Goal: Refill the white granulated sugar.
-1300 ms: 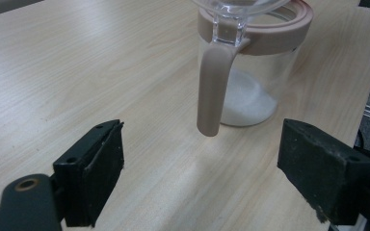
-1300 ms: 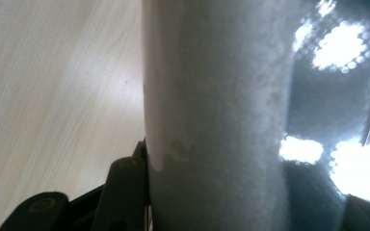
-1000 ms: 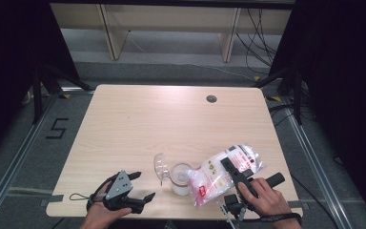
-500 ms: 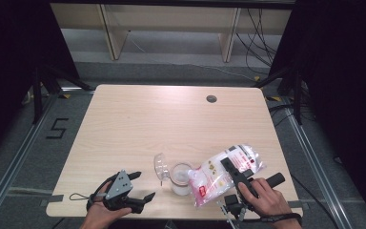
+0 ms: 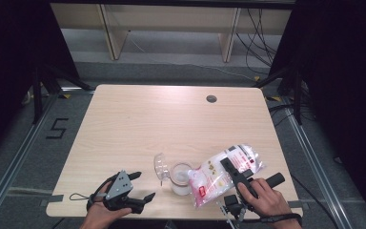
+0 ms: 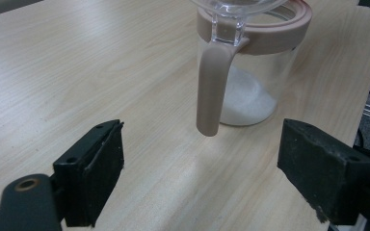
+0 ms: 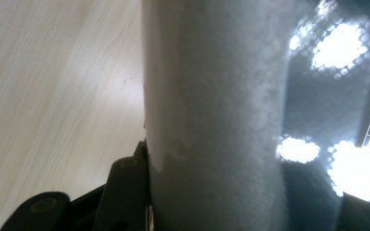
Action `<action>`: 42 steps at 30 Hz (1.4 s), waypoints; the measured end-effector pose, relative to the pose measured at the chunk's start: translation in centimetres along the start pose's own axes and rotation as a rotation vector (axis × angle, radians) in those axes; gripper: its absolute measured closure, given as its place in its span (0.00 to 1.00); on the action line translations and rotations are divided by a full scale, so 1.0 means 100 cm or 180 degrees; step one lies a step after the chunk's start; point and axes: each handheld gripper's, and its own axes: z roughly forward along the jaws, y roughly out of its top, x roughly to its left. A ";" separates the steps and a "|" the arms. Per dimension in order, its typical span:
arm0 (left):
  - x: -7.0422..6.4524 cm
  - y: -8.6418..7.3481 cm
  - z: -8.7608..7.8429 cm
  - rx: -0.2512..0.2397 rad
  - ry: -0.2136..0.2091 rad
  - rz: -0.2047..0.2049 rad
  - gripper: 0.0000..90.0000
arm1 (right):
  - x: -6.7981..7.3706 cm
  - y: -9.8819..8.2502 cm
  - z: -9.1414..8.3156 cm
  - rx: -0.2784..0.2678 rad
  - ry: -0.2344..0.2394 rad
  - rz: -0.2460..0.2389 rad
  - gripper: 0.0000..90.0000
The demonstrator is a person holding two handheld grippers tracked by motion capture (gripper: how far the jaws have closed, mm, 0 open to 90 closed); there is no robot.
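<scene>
A clear jar (image 5: 180,177) with a pink rim stands near the table's front edge, its clear lid (image 5: 161,165) flipped open to the left. White granules lie in its bottom. A plastic bag (image 5: 224,171) of white granules with red print is tilted, its lower end at the jar's mouth. My right gripper (image 5: 232,170) is shut on the bag; in the right gripper view the bag (image 7: 212,115) hides all but one black finger (image 7: 125,190). My left gripper (image 5: 143,186) rests open left of the jar. In the left gripper view its gripper (image 6: 204,161) faces the jar (image 6: 250,72) and pink handle (image 6: 212,86).
The light wooden table (image 5: 138,124) has a small dark cable hole (image 5: 211,98) at the back right. Beyond its far edge stand wooden shelf legs (image 5: 109,33) and loose cables (image 5: 257,38) on the floor. Black curtains flank both sides.
</scene>
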 end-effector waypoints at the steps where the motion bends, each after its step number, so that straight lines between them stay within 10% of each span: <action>1: 0.000 0.000 0.000 -0.0003 0.0001 0.0004 0.18 | 0.000 0.000 0.000 -0.0007 -0.0003 0.0004 0.67; 42: 0.001 0.000 0.001 0.0016 -0.0018 0.0004 0.18 | -0.002 0.002 -0.003 0.0012 -0.0008 0.0017 0.68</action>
